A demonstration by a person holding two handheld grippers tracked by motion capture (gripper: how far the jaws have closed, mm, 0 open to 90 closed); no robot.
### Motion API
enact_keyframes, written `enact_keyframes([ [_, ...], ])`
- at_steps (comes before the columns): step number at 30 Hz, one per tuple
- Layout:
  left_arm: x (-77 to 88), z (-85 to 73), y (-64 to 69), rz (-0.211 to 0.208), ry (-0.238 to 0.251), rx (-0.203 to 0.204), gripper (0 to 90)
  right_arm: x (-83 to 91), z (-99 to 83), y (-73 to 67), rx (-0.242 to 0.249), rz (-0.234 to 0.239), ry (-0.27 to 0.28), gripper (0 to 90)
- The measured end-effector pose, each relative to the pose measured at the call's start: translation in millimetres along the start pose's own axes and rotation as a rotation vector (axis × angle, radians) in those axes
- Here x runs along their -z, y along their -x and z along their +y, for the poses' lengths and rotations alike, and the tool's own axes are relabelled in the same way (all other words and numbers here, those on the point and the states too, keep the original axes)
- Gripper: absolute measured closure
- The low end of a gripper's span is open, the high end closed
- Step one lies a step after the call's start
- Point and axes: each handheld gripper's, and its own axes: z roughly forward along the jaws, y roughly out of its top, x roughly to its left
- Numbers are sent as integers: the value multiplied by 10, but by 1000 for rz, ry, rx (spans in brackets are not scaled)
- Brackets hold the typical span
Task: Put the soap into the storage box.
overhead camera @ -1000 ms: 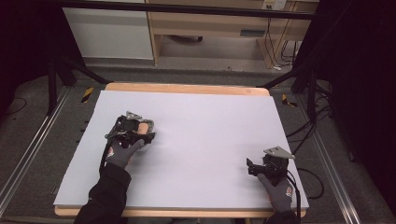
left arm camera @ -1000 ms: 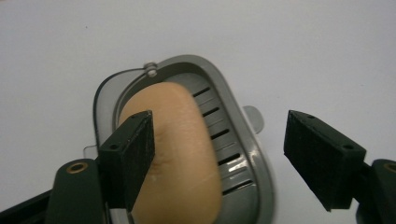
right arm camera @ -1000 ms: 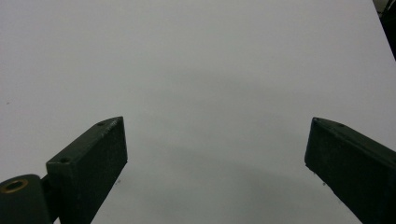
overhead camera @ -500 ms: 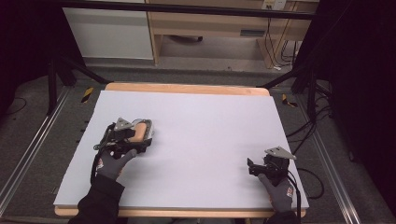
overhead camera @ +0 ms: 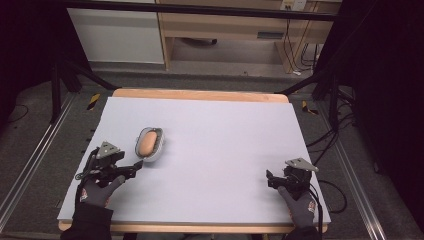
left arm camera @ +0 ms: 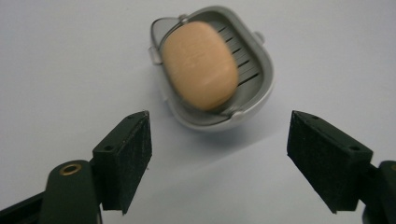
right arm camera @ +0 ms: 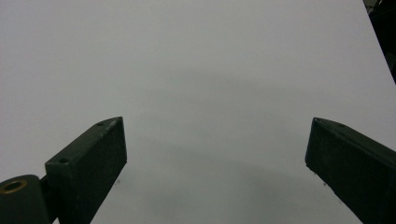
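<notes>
- A grey soap dish (overhead camera: pixel 149 144) stands on the white desk (overhead camera: pixel 225 145), in the left half, nearer to the left edge than to the middle.
- An orange-tan oval soap bar (overhead camera: pixel 146 143) lies inside the dish; in the left gripper view the soap bar (left arm camera: pixel 200 64) covers most of the slotted bottom of the dish (left arm camera: pixel 254 79).
- The left gripper (overhead camera: pixel 136 167) is near the front left corner of the desk, just beside the dish on its near side, and not touching it.
- The jaws of the left gripper (left arm camera: pixel 218 161) are spread wide and hold nothing; the dish is seen beyond the gap between them.
- The right gripper (overhead camera: pixel 270 180) is near the front right corner of the desk, well apart from the dish.
- In the right gripper view, the right gripper (right arm camera: pixel 215 161) also has its jaws spread wide, released, with only the bare white desk (right arm camera: pixel 196 70) in front of them.
- A gloved hand holds each gripper; the left hand (overhead camera: pixel 97 189) and the right hand (overhead camera: pixel 300 205) come from the front edge.
</notes>
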Motion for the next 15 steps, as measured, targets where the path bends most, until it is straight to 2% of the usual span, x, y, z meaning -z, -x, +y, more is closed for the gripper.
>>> enact_keyframes([
  [5,40,-205,-127,36,-33,11,205,7,-13,30,-11,-2,-4,56],
  [8,9,-315,-213,58,-56,36,205,3,-13,32,-6,-4,-9,55],
  [10,-38,-355,-284,87,-79,47,208,-4,-12,25,-5,-4,-14,55],
  [15,-70,-390,-367,117,-113,47,208,-9,-12,29,2,-14,-23,53],
])
